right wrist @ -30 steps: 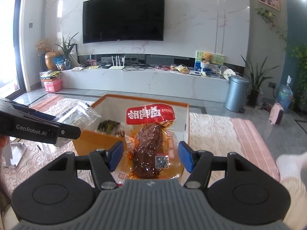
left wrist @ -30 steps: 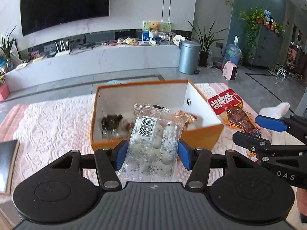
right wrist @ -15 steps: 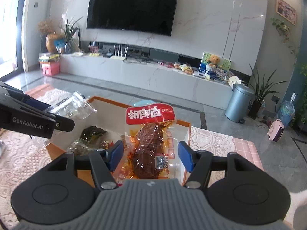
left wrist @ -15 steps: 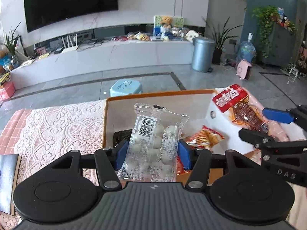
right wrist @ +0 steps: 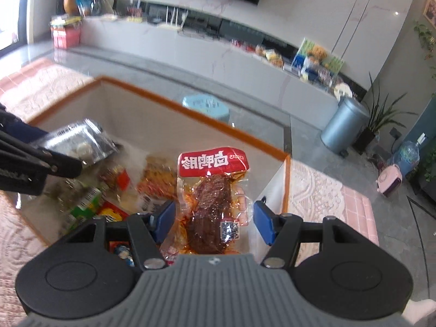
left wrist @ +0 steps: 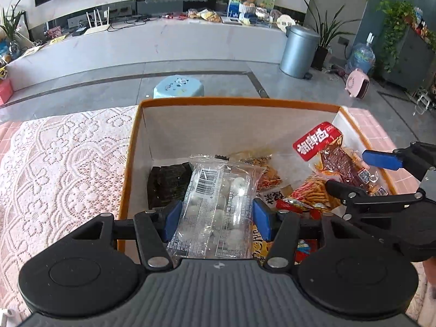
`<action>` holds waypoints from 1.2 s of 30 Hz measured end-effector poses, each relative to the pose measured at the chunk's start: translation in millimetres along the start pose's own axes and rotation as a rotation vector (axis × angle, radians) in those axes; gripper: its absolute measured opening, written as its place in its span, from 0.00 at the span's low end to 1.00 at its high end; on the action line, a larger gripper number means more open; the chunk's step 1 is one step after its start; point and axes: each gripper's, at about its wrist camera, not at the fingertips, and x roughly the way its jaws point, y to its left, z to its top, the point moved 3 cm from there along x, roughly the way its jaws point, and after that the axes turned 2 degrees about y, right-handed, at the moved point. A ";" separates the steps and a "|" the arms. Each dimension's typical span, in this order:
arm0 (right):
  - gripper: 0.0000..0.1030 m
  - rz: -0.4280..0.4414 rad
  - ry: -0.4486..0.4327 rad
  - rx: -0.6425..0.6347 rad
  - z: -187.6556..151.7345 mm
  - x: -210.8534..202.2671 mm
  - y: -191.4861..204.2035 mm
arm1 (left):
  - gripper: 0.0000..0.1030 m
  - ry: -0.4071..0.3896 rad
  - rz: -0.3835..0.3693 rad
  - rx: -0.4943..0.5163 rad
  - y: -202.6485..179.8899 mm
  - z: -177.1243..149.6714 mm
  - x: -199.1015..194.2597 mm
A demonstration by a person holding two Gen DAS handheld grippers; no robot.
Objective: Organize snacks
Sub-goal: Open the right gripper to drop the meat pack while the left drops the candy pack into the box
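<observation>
My left gripper (left wrist: pixel 216 219) is shut on a clear packet of white balls (left wrist: pixel 218 207) and holds it over the left half of an orange-rimmed box (left wrist: pixel 239 101). My right gripper (right wrist: pixel 215 222) is shut on a red-topped packet of brown meat (right wrist: pixel 212 201) and holds it over the box's right half (right wrist: pixel 190 115). In the left wrist view the meat packet (left wrist: pixel 332 158) and the right gripper (left wrist: pixel 381 169) show at the right. In the right wrist view the left gripper (right wrist: pixel 41 160) and the ball packet (right wrist: pixel 81 141) show at the left.
The box holds a dark seaweed pack (left wrist: pixel 169 182) and several orange and red snack packets (left wrist: pixel 308 193). It stands on a pink lace tablecloth (left wrist: pixel 62 169). Beyond the table are a blue stool (left wrist: pixel 178 87) and a grey bin (left wrist: pixel 299 51).
Both grippers have moved forward and tipped down over the box, each still holding its packet. The box's inside with its snacks now fills more of both views.
</observation>
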 end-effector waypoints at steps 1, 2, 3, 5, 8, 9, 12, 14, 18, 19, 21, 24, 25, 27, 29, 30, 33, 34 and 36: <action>0.59 -0.003 0.016 -0.002 0.7 5.3 1.4 | 0.62 0.005 0.006 0.008 0.3 0.2 2.9; 0.59 -0.006 0.032 -0.004 1.0 11.0 2.1 | 0.62 0.011 0.013 0.018 -0.5 0.4 6.1; 0.59 -0.008 0.044 -0.007 0.9 15.3 2.2 | 0.62 0.018 0.019 0.027 -1.5 -0.4 8.8; 0.59 -0.008 0.070 -0.014 0.2 24.1 3.9 | 0.62 0.036 0.035 0.043 -4.0 -1.3 15.5; 0.59 -0.014 0.098 -0.030 -0.8 33.8 6.8 | 0.62 0.065 0.052 0.054 -6.7 -4.4 24.4; 0.60 -0.017 0.105 -0.036 -0.9 36.6 7.5 | 0.62 0.076 0.052 0.054 -7.5 -5.6 26.8; 0.60 -0.032 0.114 -0.054 -1.2 42.2 9.4 | 0.62 0.096 0.054 0.054 -8.9 -8.0 31.3; 0.60 -0.037 0.118 -0.064 -2.0 44.0 10.1 | 0.62 0.101 0.073 0.067 -10.7 -7.8 33.8; 0.62 -0.049 0.128 -0.085 -2.9 48.2 10.5 | 0.62 0.117 0.114 0.091 -16.0 -5.9 38.1; 0.62 -0.058 0.128 -0.098 -2.8 49.1 13.2 | 0.62 0.136 0.129 0.100 -17.8 -6.0 39.8; 0.61 -0.072 0.124 -0.127 -3.9 48.1 17.1 | 0.63 0.157 0.156 0.106 -20.3 -4.1 42.6; 0.62 -0.090 0.123 -0.159 -4.5 47.7 20.9 | 0.63 0.178 0.186 0.114 -20.0 -2.2 46.3; 0.62 -0.091 0.126 -0.158 -4.5 47.6 20.9 | 0.65 0.182 0.192 0.117 -20.4 -2.6 46.4; 0.62 -0.091 0.129 -0.151 -4.5 46.6 20.5 | 0.68 0.189 0.196 0.123 -20.9 -3.3 46.1; 0.63 -0.092 0.132 -0.144 -4.7 46.1 20.4 | 0.71 0.192 0.198 0.124 -21.9 -2.8 45.1; 0.64 -0.093 0.133 -0.144 -4.3 46.8 21.0 | 0.71 0.191 0.199 0.123 -21.7 -2.3 44.3; 0.68 -0.103 0.131 -0.161 -3.6 45.8 24.0 | 0.71 0.187 0.201 0.133 -22.7 -0.6 42.6; 0.69 -0.109 0.131 -0.166 -3.4 44.8 25.0 | 0.73 0.172 0.200 0.139 -23.7 -0.2 39.7; 0.69 -0.112 0.129 -0.166 -3.6 41.9 26.3 | 0.79 0.129 0.204 0.150 -25.6 0.9 28.8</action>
